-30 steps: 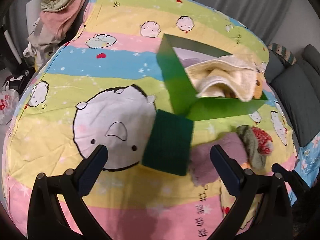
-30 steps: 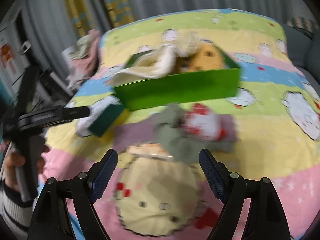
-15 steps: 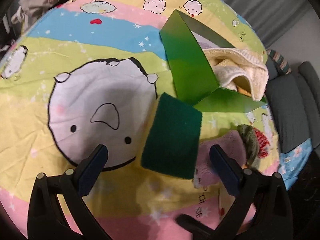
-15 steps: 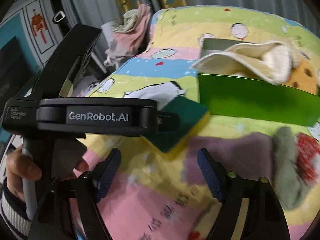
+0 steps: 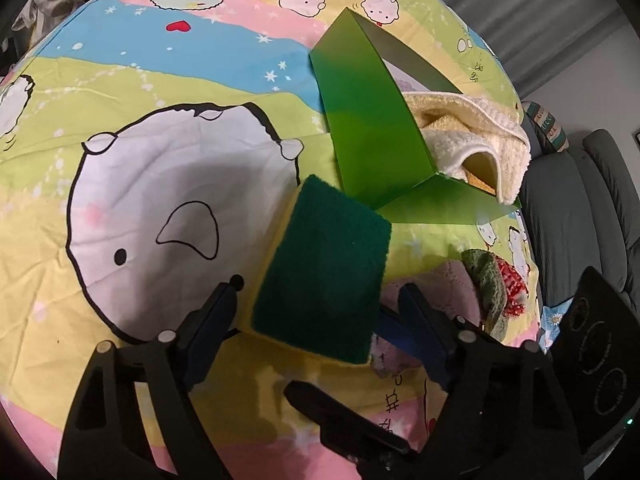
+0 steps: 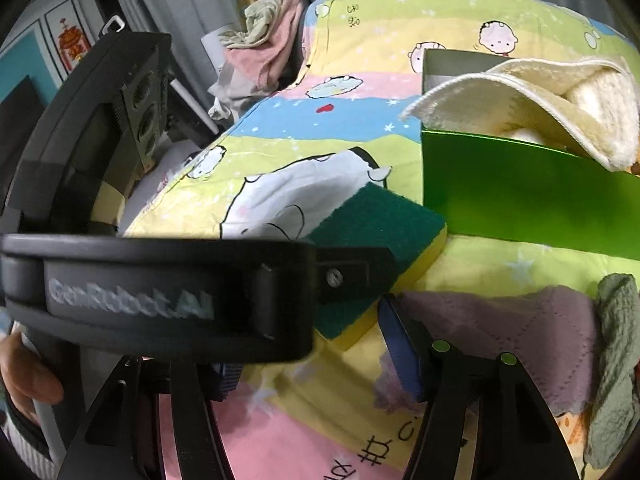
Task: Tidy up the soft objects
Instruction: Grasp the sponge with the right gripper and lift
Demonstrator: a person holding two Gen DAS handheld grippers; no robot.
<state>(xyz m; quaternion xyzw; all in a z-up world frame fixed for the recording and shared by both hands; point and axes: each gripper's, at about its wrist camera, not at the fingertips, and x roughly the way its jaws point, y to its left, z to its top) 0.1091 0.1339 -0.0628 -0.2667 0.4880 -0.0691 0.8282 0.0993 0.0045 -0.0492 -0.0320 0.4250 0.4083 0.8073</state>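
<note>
1. The sponge, dark green on top with a yellow underside, lies flat on the bed between the jaws of the left gripper. The jaws are closing around it; the left pad stands just beside the sponge's yellow edge and the right pad just beside its other edge, and whether either pad presses on it cannot be told.
2. In the right wrist view the same sponge lies ahead of the right gripper, beyond the jaw tips and partly hidden behind the body of the left gripper, which crosses in front of the right jaws.
3. The right jaws are closing, half wide, with only the bedsheet between them; the left one is largely hidden behind the left gripper's body.
4. A mauve cloth lies just to the right of the right jaws, touching the sponge's near corner, and a grey-green knitted piece with red and white lies at its far side.
5. A person's hand grips the left gripper's handle.
6. Beyond the sponge, just ahead of the left jaws, stands a green box, its corner close to the sponge.
7. A cream towel fills the box and spills over its right wall.
</note>
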